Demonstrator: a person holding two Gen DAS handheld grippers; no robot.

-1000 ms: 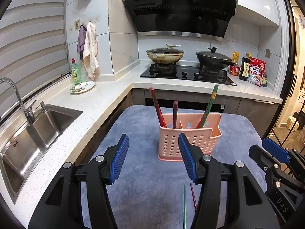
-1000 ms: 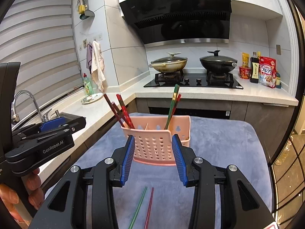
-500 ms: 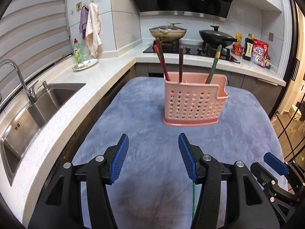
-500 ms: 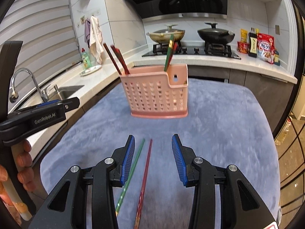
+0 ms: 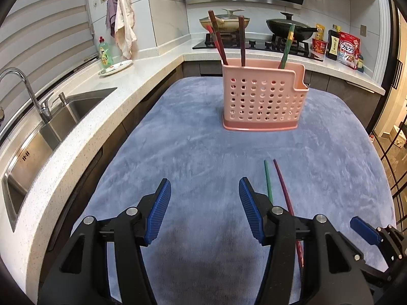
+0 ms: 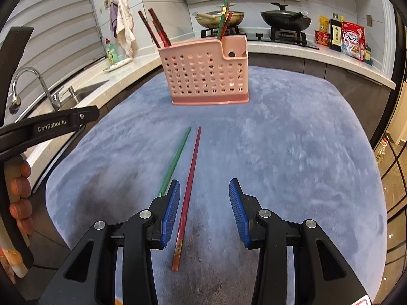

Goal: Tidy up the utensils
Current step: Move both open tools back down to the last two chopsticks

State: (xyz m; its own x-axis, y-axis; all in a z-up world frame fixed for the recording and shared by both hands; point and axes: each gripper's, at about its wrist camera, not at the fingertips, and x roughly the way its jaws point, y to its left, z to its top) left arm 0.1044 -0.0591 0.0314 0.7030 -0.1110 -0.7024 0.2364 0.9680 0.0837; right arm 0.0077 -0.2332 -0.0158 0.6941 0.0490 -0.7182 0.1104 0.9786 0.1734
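Bright, even indoor light; soft shadows darken the blue cloth [image 5: 203, 152] at lower centre. Fisheye bends the edges, corners go black; right-wrist view slightly blurred.

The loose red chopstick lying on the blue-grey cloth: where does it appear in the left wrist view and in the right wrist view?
Left wrist view: the loose red chopstick lies right of centre, beside a green chopstick, its near end hidden behind the tongs' right finger.
Right wrist view: it runs up the lower middle, between the open tongs' fingers, nearer the left one.
Shared landmark: the pink perforated plastic utensil holder standing beyond it.
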